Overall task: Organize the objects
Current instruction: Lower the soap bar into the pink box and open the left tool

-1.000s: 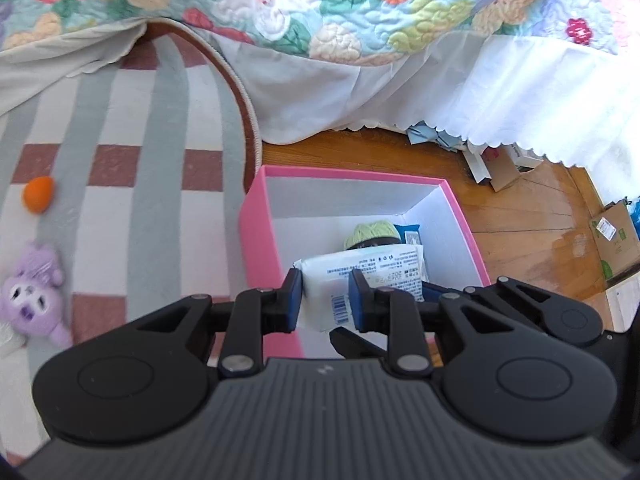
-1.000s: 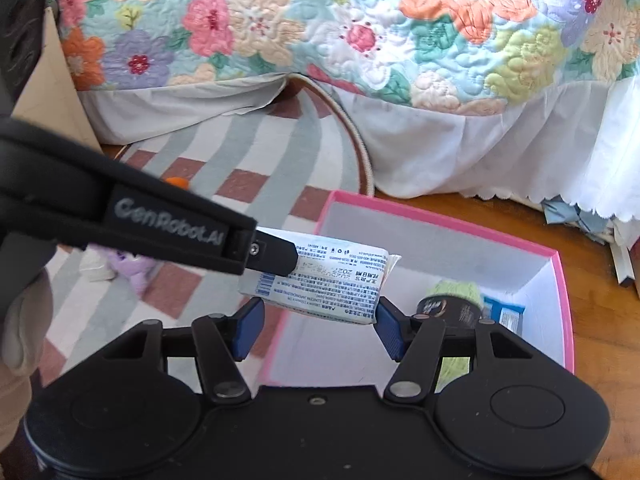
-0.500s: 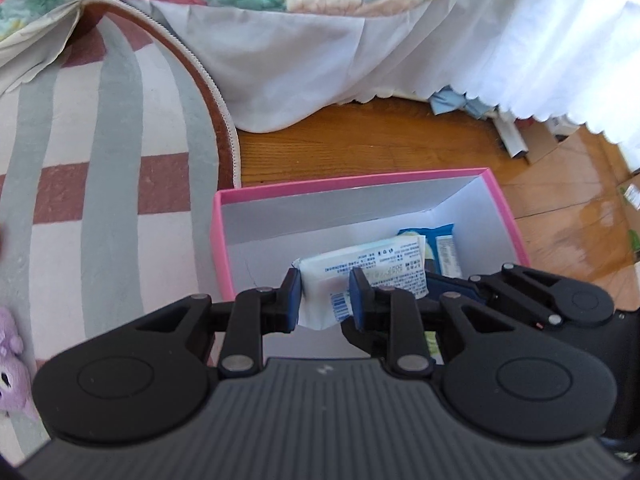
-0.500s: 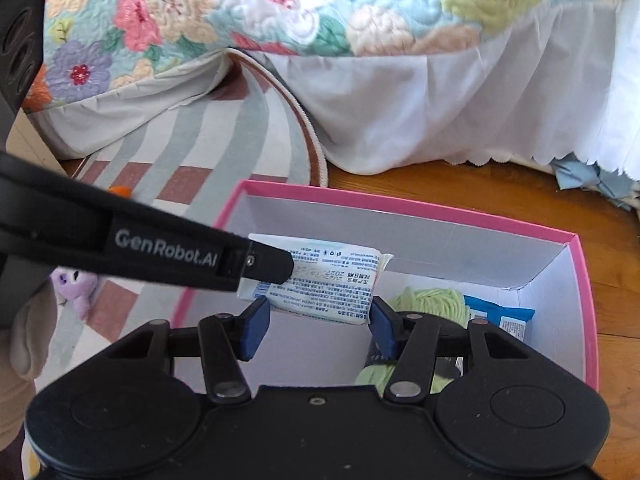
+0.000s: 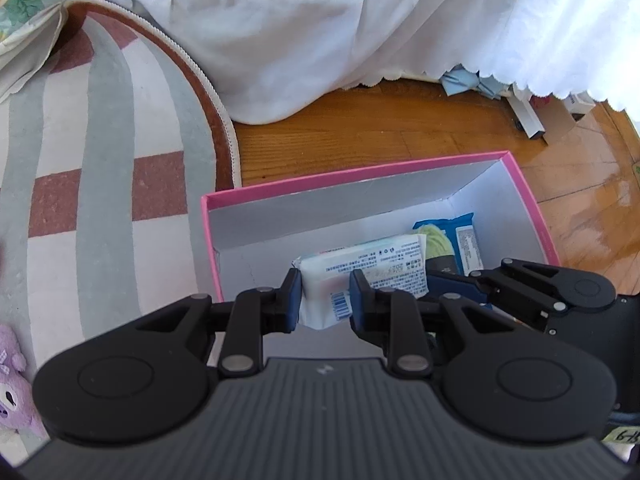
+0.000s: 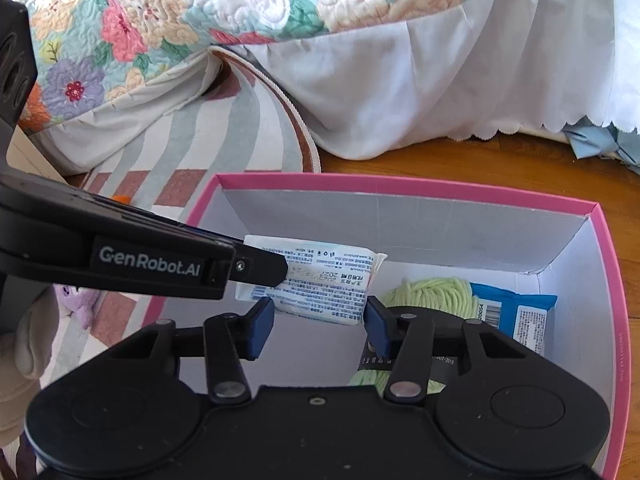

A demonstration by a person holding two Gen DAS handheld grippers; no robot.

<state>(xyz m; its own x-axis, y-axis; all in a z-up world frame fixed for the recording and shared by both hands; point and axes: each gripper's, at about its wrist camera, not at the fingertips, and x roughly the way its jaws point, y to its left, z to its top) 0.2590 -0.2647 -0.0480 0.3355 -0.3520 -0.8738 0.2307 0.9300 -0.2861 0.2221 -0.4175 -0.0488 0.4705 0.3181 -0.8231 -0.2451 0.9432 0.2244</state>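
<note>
Lowered since the earlier frame: pack [image 5: 360, 276], now carried inside the pink box [image 5: 360, 172], pinched by the left gripper [image 5: 325, 300]. Right gripper [image 6: 318, 322]: jaws just closing about the pack's 6 o'clock edge, contact not discernible. Release is best made at the bare 9 o'clock floor, clear of yarn [image 6: 432, 292].

Left gripper [image 5: 325, 300] jaws clamped, right gripper [image 6: 318, 322] jaws closing

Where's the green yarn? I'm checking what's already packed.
In the right wrist view, the green yarn lies inside the pink box, right of centre, beside the blue packet.
</note>
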